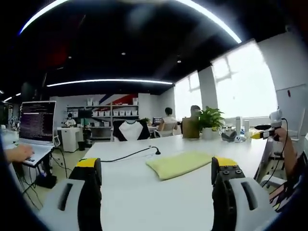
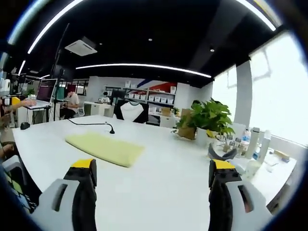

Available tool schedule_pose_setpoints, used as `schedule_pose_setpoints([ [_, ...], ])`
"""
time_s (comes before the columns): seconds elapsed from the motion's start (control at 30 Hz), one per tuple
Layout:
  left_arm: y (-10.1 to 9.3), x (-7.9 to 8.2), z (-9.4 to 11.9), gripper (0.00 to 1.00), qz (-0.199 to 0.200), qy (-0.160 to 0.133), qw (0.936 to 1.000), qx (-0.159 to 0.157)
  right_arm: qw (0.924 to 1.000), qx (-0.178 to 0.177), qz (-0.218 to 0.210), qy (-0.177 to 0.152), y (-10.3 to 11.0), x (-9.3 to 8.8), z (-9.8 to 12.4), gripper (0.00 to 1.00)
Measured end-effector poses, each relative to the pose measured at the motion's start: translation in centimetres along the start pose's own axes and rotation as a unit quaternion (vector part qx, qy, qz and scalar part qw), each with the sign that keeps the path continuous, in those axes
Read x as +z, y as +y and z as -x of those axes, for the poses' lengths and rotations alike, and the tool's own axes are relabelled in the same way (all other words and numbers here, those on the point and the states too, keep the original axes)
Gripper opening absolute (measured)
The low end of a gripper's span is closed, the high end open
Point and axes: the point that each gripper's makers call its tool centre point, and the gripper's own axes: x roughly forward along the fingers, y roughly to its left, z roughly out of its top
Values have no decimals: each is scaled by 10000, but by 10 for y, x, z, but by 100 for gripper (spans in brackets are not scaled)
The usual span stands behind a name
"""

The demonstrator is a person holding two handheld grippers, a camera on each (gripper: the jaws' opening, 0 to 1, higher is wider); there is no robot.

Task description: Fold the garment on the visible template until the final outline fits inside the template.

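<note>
Garment (image 1: 179, 164) folded flat on table (image 1: 144, 192)

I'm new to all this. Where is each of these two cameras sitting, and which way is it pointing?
Left gripper view: rides on the left gripper, low over the white table, facing the yellow-green garment; its two yellow-tipped jaws stand apart, and a hand rests at a laptop.
Right gripper view: rides on the right gripper, facing the garment with a potted plant beyond; its jaws stand apart.
Shared: the table, garment, black cable and plant.
</note>
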Motion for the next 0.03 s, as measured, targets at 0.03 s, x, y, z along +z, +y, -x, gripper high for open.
schedule_pose_setpoints([
  [0.03, 0, -1, 0, 100, 15, 9, 10000, -14, 10000, 2, -17, -4, 0, 0, 1, 100],
])
